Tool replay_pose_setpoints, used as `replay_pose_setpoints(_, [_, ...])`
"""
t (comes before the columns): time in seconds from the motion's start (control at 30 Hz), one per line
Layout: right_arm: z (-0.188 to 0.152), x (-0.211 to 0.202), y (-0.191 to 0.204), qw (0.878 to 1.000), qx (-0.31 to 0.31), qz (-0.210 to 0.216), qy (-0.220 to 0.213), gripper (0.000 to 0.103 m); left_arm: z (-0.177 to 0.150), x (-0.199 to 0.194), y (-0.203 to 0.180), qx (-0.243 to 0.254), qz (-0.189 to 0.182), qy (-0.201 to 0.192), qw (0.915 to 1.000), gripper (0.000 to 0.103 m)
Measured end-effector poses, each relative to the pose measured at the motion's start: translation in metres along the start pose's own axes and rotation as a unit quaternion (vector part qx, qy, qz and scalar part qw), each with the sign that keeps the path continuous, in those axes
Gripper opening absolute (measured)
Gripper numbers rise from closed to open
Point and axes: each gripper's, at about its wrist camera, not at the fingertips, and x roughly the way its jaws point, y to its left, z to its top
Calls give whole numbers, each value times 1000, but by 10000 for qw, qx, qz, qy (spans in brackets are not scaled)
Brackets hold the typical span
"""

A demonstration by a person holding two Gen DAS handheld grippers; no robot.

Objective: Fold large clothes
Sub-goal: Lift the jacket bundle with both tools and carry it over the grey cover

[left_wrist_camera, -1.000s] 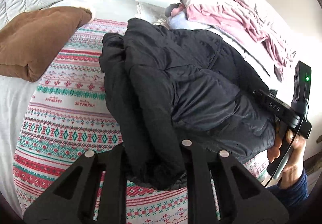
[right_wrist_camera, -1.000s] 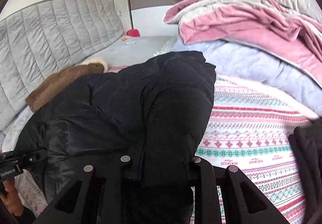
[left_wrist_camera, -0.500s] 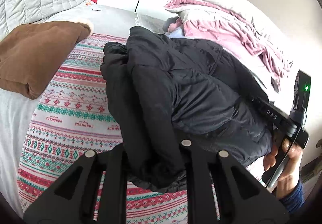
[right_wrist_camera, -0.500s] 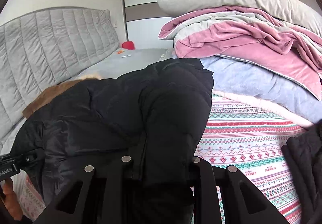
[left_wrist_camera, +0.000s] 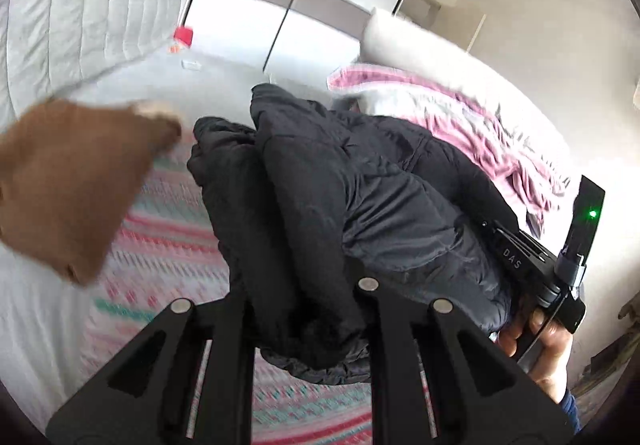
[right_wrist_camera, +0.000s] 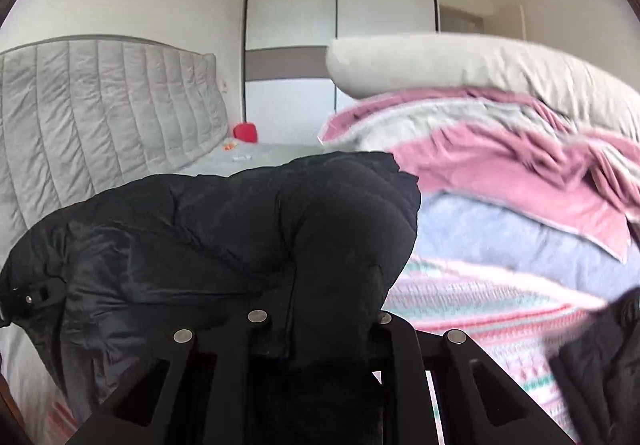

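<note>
A black puffer jacket [left_wrist_camera: 360,197] is bunched and held up off the bed between both grippers. My left gripper [left_wrist_camera: 306,293] is shut on one thick fold of it. My right gripper [right_wrist_camera: 320,321] is shut on another fold of the jacket [right_wrist_camera: 240,229], which fills the lower middle of the right wrist view. The right gripper's body [left_wrist_camera: 532,265] and the hand holding it show at the right of the left wrist view, pressed against the jacket. The fingertips of both grippers are hidden in the fabric.
A red, green and white patterned blanket [left_wrist_camera: 168,245] covers the bed under the jacket. A brown cushion [left_wrist_camera: 76,181] lies at the left. A stack of pink, grey and lilac bedding [right_wrist_camera: 512,181] with a pillow on top is at the right. A grey quilted headboard [right_wrist_camera: 100,113] and wardrobe are behind. Another dark garment [right_wrist_camera: 600,377] is at the right edge.
Both grippers have risen with the jacket and tilted upward; the bed sits lower in view and more of the wardrobe and wall shows. Both grips are unchanged.
</note>
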Motion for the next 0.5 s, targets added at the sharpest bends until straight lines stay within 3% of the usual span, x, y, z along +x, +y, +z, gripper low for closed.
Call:
replay_pose_setpoints(0.1, [42, 8, 37, 9993, -170, 113, -313, 16, 37, -16, 21, 22, 53, -303, 9995, 15])
replay_pose_setpoints(0.3, [118, 25, 132, 9913, -222, 710, -1088, 16, 132, -69, 87, 145, 552, -1000, 9933, 16])
replay_pose_setpoints(0.43, [125, 59, 213, 9862, -80, 1167, -1172, 16, 166, -89, 163, -99, 1123, -1265, 9855, 18])
replay_pose_setpoints(0.5, [111, 86, 245, 9855, 65, 1442, -889, 16, 157, -77, 210, -317, 1440, -1007, 9839, 19])
